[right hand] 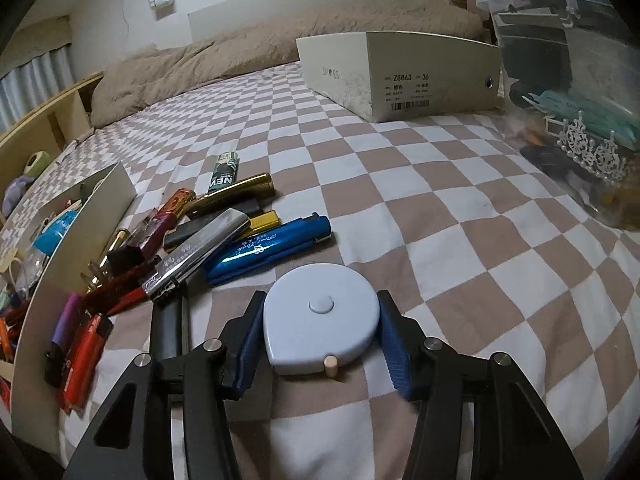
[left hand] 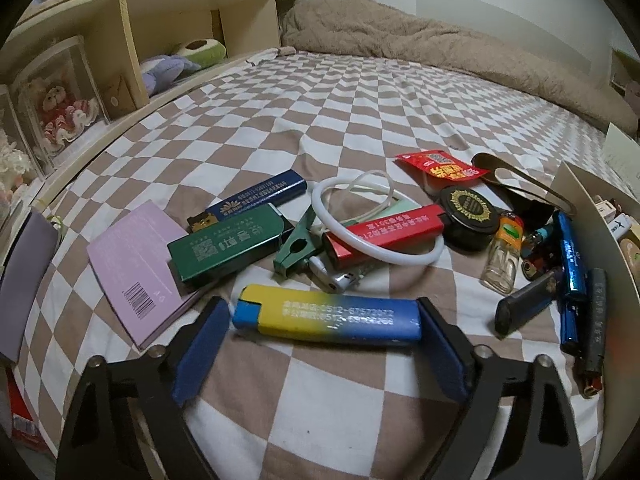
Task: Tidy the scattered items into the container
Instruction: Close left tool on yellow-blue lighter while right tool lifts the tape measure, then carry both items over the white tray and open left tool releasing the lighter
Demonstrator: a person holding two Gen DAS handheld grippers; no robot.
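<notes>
Checked bedding [left hand: 360, 112] in brown and white covers the bed that carries everything; a rumpled tan blanket lies along the far side; a shelf unit [left hand: 132, 28] with soft toys runs beside it.

Left gripper [left hand: 324, 322]: jaws part-closed and straddling the yellow-and-blue lighter [left hand: 328, 318] end to end; the right pad meets the lighter's end, the left pad appears just short of it; firm hold not confirmed. The lighter lies flat on the bedding in front of a scatter of other lighters, a white cable loop [left hand: 376, 220], a round black tin [left hand: 470, 208] and a small glass bottle [left hand: 502, 256]; judged light, rigid and smooth-sided, so liable to slip or pivot if pinched by the ends; a hold across the long flat faces looks safer.

Right gripper [right hand: 320, 338]: jaws closed in against both flanks of the pale blue tape measure [right hand: 320, 316], which rests on the bedding; judged light, hard-shelled and rounded, best held across its widest part, as now.

Open cardboard box [right hand: 84, 216] with items already inside stands just left of the lighter pile [right hand: 224, 232]; judged the container.
</notes>
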